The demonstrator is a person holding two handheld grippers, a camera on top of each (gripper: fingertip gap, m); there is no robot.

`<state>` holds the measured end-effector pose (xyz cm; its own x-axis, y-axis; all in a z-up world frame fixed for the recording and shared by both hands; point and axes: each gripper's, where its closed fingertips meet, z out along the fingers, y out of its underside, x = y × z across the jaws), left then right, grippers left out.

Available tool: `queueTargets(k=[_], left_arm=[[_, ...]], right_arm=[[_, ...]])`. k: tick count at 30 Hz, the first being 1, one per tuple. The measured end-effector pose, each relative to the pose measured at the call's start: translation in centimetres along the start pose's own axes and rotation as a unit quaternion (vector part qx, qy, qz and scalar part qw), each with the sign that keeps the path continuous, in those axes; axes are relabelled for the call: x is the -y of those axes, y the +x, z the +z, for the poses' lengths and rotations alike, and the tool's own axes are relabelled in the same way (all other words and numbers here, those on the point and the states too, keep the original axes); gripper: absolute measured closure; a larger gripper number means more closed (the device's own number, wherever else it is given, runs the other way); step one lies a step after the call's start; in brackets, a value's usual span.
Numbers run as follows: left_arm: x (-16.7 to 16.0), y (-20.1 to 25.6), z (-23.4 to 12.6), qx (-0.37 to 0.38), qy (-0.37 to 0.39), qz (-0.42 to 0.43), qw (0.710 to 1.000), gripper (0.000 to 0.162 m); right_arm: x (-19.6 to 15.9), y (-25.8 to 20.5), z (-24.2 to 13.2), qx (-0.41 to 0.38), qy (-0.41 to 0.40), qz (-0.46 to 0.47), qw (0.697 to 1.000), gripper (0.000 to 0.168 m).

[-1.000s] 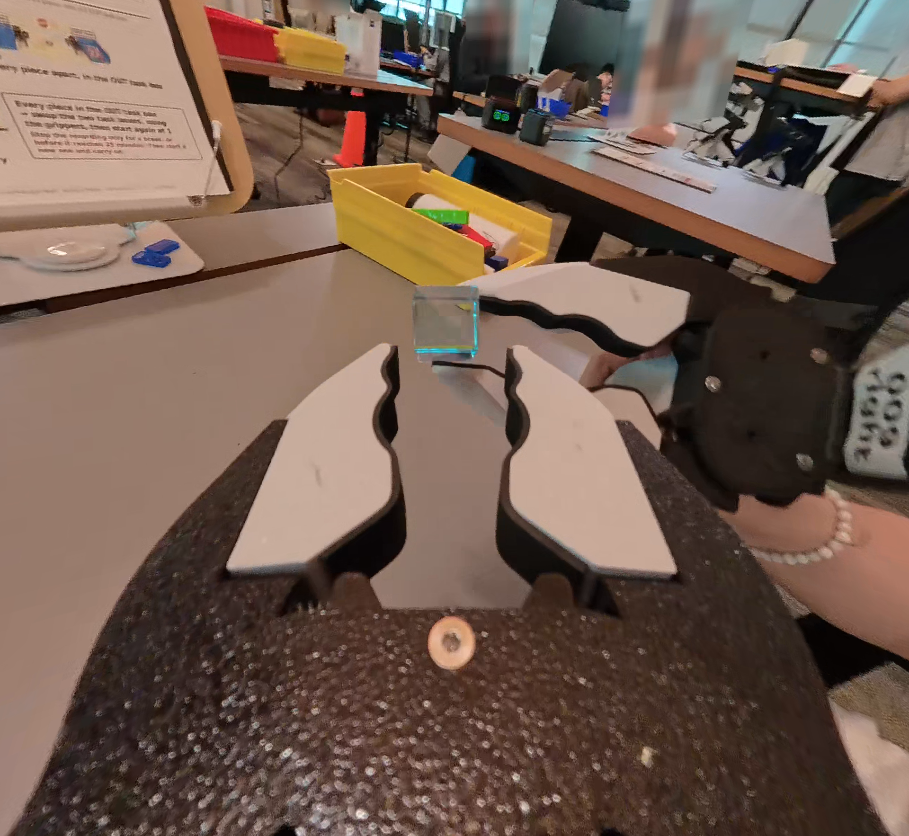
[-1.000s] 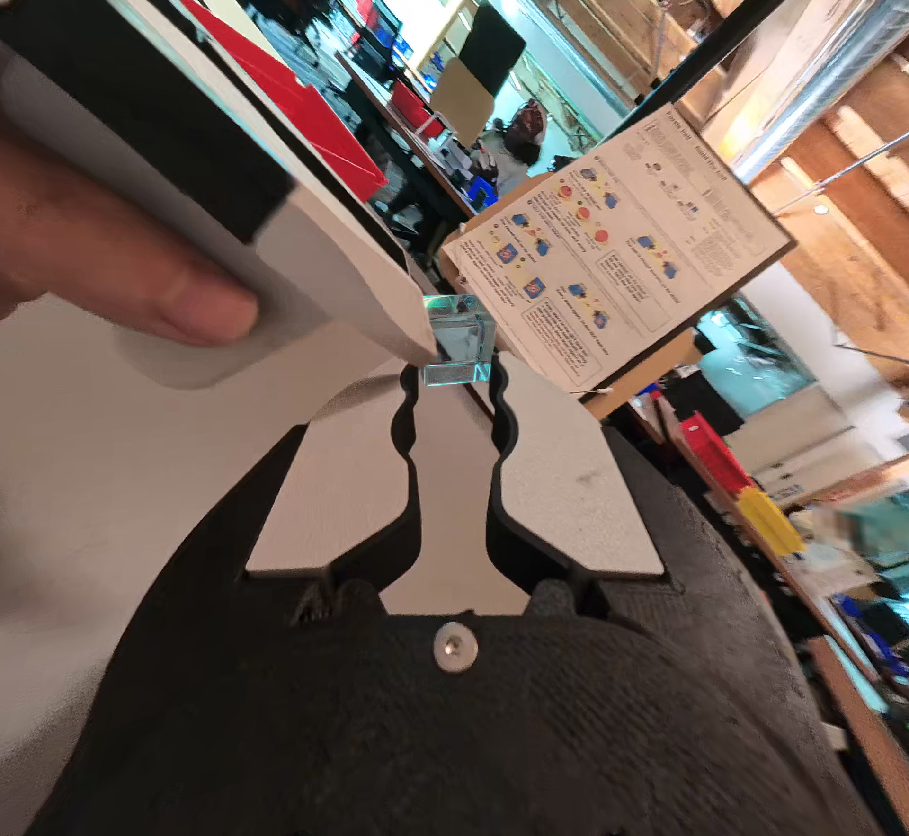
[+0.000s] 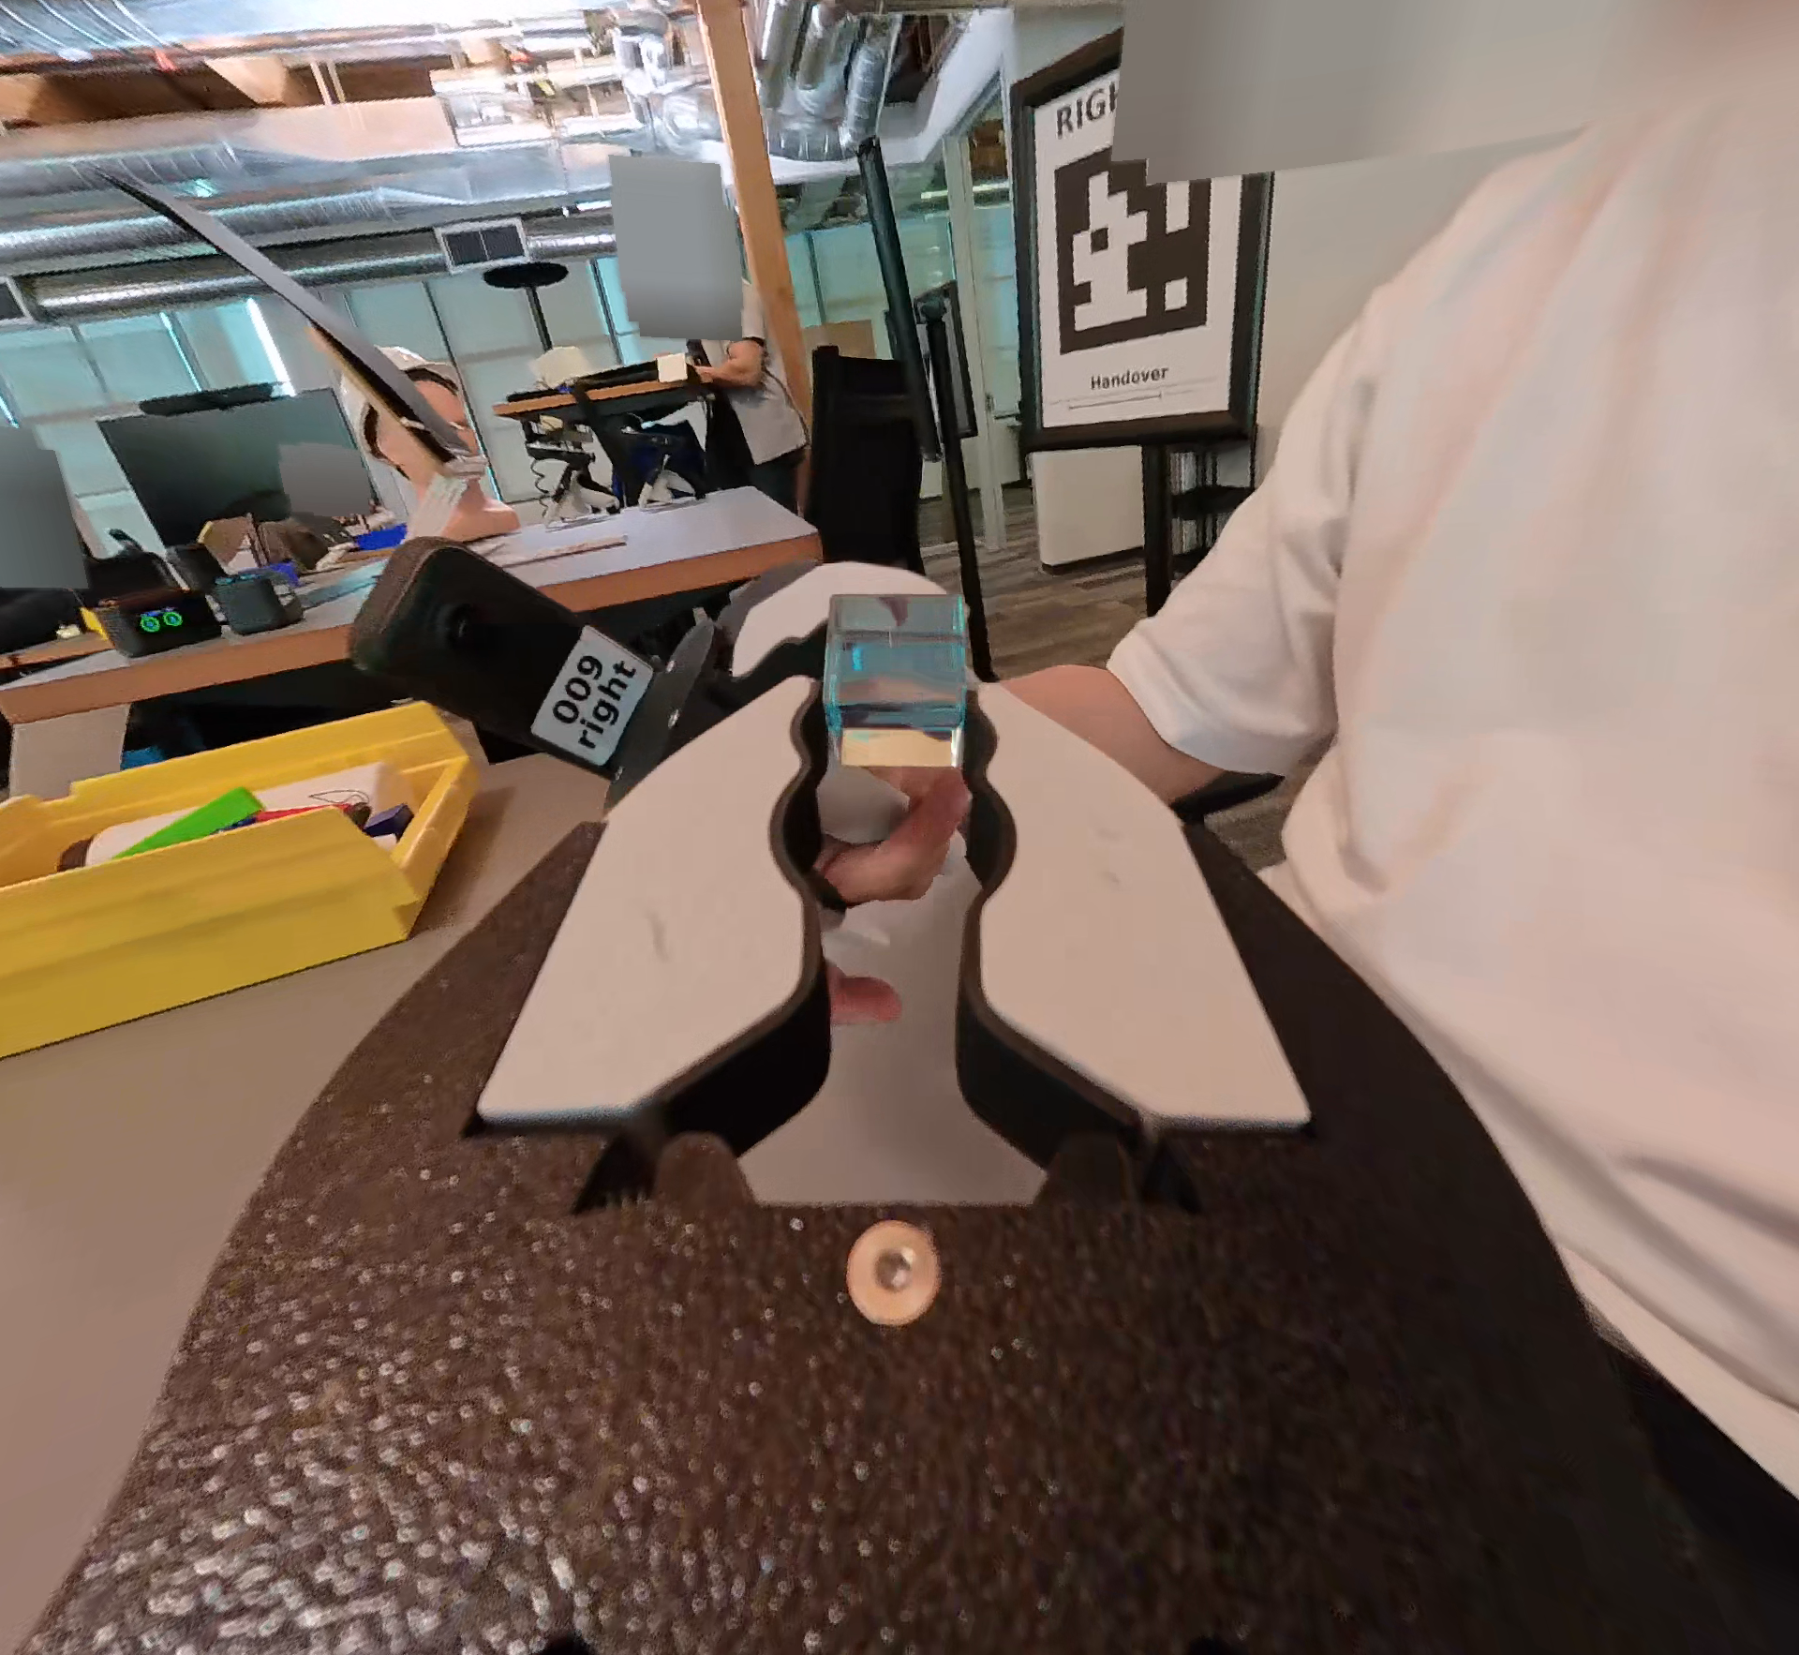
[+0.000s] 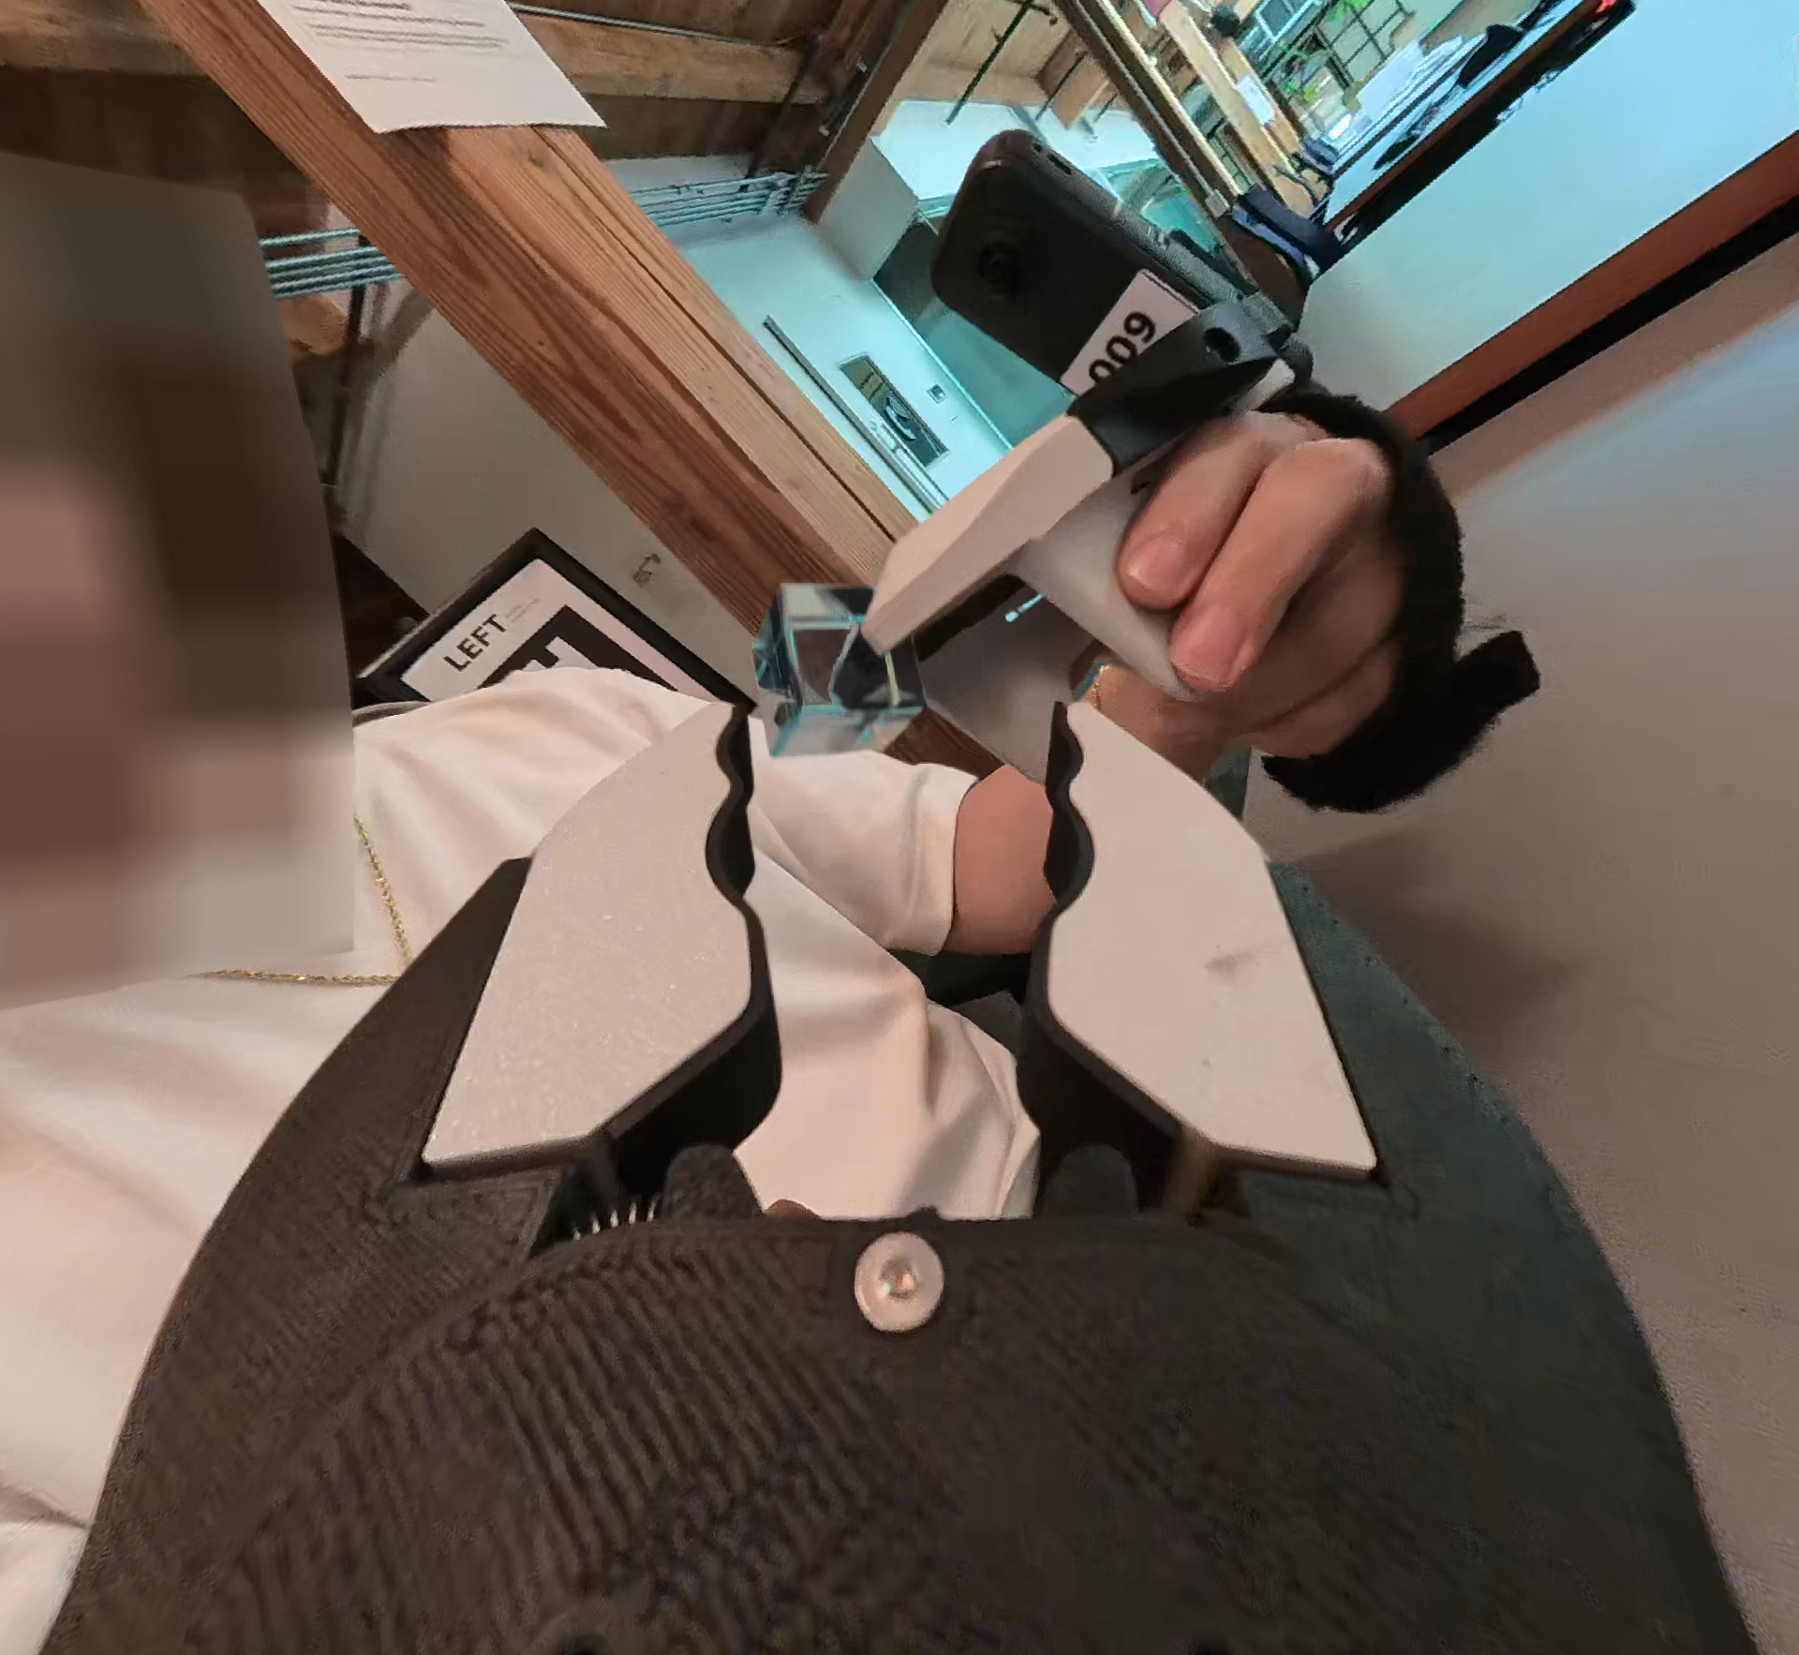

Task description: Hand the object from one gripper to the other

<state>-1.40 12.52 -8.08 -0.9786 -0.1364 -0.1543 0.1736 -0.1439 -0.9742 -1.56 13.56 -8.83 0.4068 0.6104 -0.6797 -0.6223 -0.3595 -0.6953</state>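
A clear glass-like cube (image 3: 896,683) with teal edges sits between the fingertips of my left gripper (image 3: 891,712), which is shut on it and holds it in the air above the table. In the right wrist view the cube (image 4: 827,683) hangs just beyond my right gripper (image 4: 896,717), whose jaws stand wide apart and empty. The left gripper's white fingers (image 4: 973,557) come in from the right, held by a hand (image 4: 1266,586). One right finger (image 3: 779,625) shows behind the cube in the left wrist view.
A yellow bin (image 3: 195,907) of coloured pieces stands on the grey table (image 3: 146,1219) at the left. The person's white-shirted torso (image 3: 1460,732) is close on the right. A framed marker sign (image 3: 1139,265) and a wooden post (image 4: 545,245) stand behind. Both grippers' tips are close together, under 4 cm apart.
The cube has passed from the right gripper to the left. The left jaws have shut on it and the right jaws have opened. Both grippers have swung round towards the person.
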Motion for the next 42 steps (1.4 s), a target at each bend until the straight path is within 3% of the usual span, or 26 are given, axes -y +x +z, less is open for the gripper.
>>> queueTargets(k=[2,5,11,15,18,22,24,27,29,33,37,42], left_arm=[[-0.7,-0.2,0.2,0.003,-0.015,0.004,1.0,0.137],[-1.4,-0.4,0.3,0.013,-0.033,0.019,0.999,0.136],[-1.7,-1.4,0.0,0.05,-0.042,0.046,0.997,0.136],[-2.9,-3.2,-0.4,0.116,-0.09,0.056,0.988,0.127],[-2.5,-5.1,-1.0,0.181,-0.083,0.05,0.979,0.117],[-2.6,-7.7,-2.9,0.275,-0.102,0.046,0.955,0.111],[-2.9,-8.5,-3.7,0.304,-0.118,0.046,0.944,0.111],[-3.5,-9.1,-4.6,0.328,-0.143,0.04,0.933,0.111],[-3.8,-9.4,-5.3,0.347,-0.167,0.043,0.922,0.113],[-3.7,-9.9,-6.3,0.372,-0.19,0.045,0.907,0.116],[-3.6,-10.2,-7.0,0.384,-0.184,0.027,0.905,0.118],[-4.7,-10.5,-8.2,0.393,-0.207,0.009,0.896,0.119]], right_arm=[[0.2,-0.1,0.2,0.015,0.011,0.012,1.0,0.111],[0.5,-0.3,0.1,0.037,0.031,0.02,0.999,0.133],[1.1,0.3,-0.3,0.021,0.043,-0.006,0.999,0.135],[1.4,2.5,-1.4,-0.081,0.028,-0.063,0.994,0.136],[2.2,4.9,-3.7,-0.194,0.019,-0.107,0.975,0.137],[4.4,6.7,-8.6,-0.353,0.022,-0.175,0.919,0.138],[5.7,7.0,-11.7,-0.435,0.024,-0.209,0.875,0.138],[7.6,6.6,-18.3,-0.581,0.016,-0.254,0.773,0.139],[9.3,5.0,-23.9,-0.674,0.023,-0.274,0.686,0.139],[11.9,2.5,-35.3,-0.806,0.01,-0.242,0.54,0.139],[13.4,5.1,-42.8,-0.836,-0.027,-0.148,0.528,0.139],[12.4,10.2,-46.2,-0.809,-0.065,-0.023,0.584,0.139]])
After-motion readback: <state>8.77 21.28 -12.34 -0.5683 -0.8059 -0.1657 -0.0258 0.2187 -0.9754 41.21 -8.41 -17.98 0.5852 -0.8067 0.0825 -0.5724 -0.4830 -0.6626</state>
